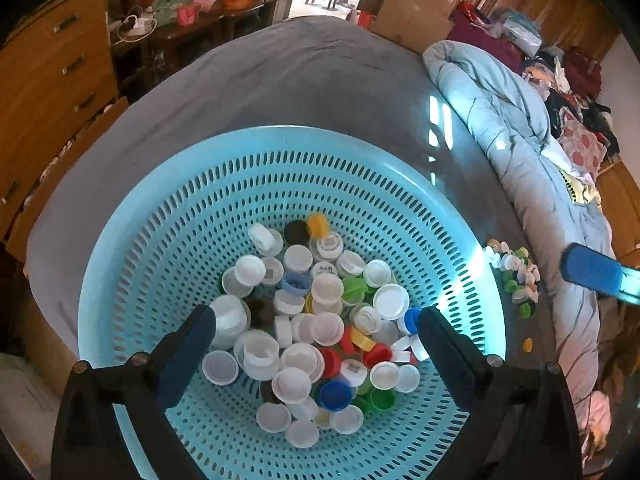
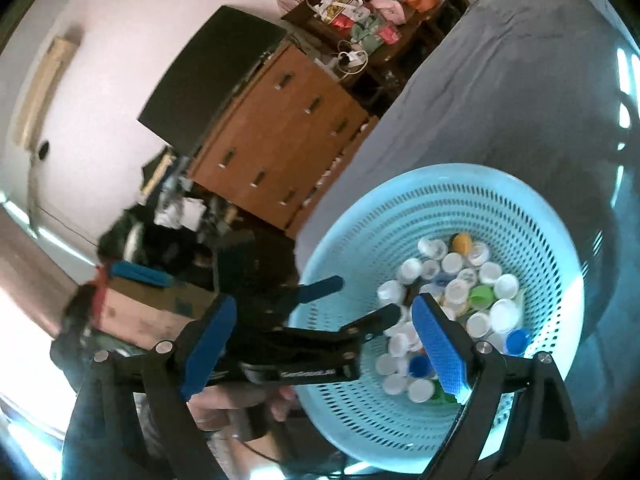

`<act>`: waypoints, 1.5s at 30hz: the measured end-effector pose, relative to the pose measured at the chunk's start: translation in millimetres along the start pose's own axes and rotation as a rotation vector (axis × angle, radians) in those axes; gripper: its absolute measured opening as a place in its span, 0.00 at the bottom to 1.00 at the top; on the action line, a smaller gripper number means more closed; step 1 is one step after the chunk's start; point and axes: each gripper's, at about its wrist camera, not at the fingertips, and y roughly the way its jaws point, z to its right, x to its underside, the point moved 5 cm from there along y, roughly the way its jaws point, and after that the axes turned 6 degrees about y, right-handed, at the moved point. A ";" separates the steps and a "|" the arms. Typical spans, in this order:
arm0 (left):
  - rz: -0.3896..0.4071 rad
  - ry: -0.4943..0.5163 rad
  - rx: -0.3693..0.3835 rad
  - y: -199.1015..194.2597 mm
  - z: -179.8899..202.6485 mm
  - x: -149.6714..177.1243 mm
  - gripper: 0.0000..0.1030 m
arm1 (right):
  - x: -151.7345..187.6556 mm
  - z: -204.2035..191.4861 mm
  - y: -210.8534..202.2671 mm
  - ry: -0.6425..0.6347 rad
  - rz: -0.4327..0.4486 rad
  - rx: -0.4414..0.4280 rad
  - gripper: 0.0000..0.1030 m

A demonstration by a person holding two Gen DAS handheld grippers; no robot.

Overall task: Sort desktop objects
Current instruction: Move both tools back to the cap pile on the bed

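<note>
A: Your left gripper [image 1: 316, 330] hangs over the blue basket [image 1: 168, 208] with its jaws spread wide and nothing between them — the caps only lie below. Your right gripper [image 2: 324, 340] is parted too, and empty; what shows through its gap is the other tool and the basket's near wall.

B: So where does the sorting stand?

A: Mostly done, I'd judge. Left to right from the basket: inside it sits the heap of bottle caps [image 1: 312, 320], and just beyond its right rim a small pile of caps [image 1: 514, 276] waits on the grey table [image 1: 280, 80]. A little nearer you than that pile lies one stray yellow cap [image 1: 528, 345], alone.

B: Counts?

A: One basket, two grippers. In the heap, several dozen caps — mostly white, with a few each of blue, green, red and yellow, and two or three dark ones; they overlap too much for an exact figure. The outside pile looks like a dozen or more, white and green mixed, too small to tally surely. Those, plus the stray, are what you have left.
</note>
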 end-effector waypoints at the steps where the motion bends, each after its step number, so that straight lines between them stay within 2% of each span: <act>1: 0.000 -0.004 0.004 -1.0 1.7 0.8 0.99 | 2.3 -1.9 -2.0 0.012 -0.001 -0.032 0.84; 2: 0.004 -0.005 0.005 -3.0 4.1 1.4 0.99 | 5.2 -5.9 -5.5 0.020 -0.004 -0.077 0.84; 5: 0.040 -0.003 0.029 -16.8 15.1 1.9 0.99 | 20.7 -21.0 -29.3 0.013 -0.005 -0.285 0.84; 7: 0.075 0.010 0.054 -28.7 25.7 1.7 1.00 | 32.1 -29.4 -46.1 -0.024 0.001 -0.354 0.87; 12: 0.196 0.092 0.092 -62.7 69.2 4.8 1.00 | 88.2 -47.1 -115.9 -0.240 0.075 -0.422 0.93; 17: 0.308 0.249 0.074 -81.0 140.5 5.9 1.00 | 139.0 -29.1 -191.1 -0.288 0.225 -0.452 0.96; 20: 0.358 0.338 0.098 -85.3 189.5 9.4 1.00 | 162.4 -18.9 -221.0 -0.289 0.272 -0.473 0.96; 26: 0.387 0.500 0.150 -66.0 287.4 24.9 1.00 | 206.1 8.9 -284.7 -0.283 0.364 -0.514 0.96; 29: 0.360 0.553 0.164 -41.6 321.9 32.9 1.00 | 219.8 25.7 -312.8 -0.270 0.425 -0.545 0.99; 31: 0.321 0.567 0.173 -20.6 338.2 36.4 1.00 | 223.3 37.5 -323.1 -0.259 0.456 -0.531 0.99; 33: 0.290 0.586 0.174 6.2 351.8 39.9 1.00 | 225.0 61.0 -334.6 -0.221 0.505 -0.484 0.99; 34: 0.276 0.592 0.174 21.5 357.1 41.2 1.00 | 224.5 73.4 -339.0 -0.199 0.541 -0.413 0.99; 36: 0.257 0.601 0.171 50.8 365.2 47.4 1.00 | 223.3 104.7 -345.6 -0.151 0.640 -0.151 0.99; 37: 0.249 0.604 0.171 64.1 366.2 51.4 1.00 | 225.3 126.2 -344.8 -0.126 0.672 0.012 0.99; 39: 0.218 0.605 0.185 100.3 367.4 63.5 1.00 | 233.1 166.8 -338.3 -0.071 0.705 0.270 0.99; 40: 0.201 0.606 0.195 113.9 368.3 69.5 1.00 | 235.8 180.4 -332.5 -0.059 0.699 0.350 0.99; 41: 0.178 0.614 0.206 131.7 370.1 79.3 1.00 | 242.8 205.7 -321.2 -0.026 0.675 0.511 0.99; 42: 0.165 0.627 0.217 144.7 374.0 87.8 0.99 | 248.1 221.0 -313.5 -0.004 0.658 0.582 0.99; 45: 0.179 0.649 0.223 172.5 383.2 104.2 0.97 | 261.3 251.3 -289.2 0.031 0.595 0.706 0.96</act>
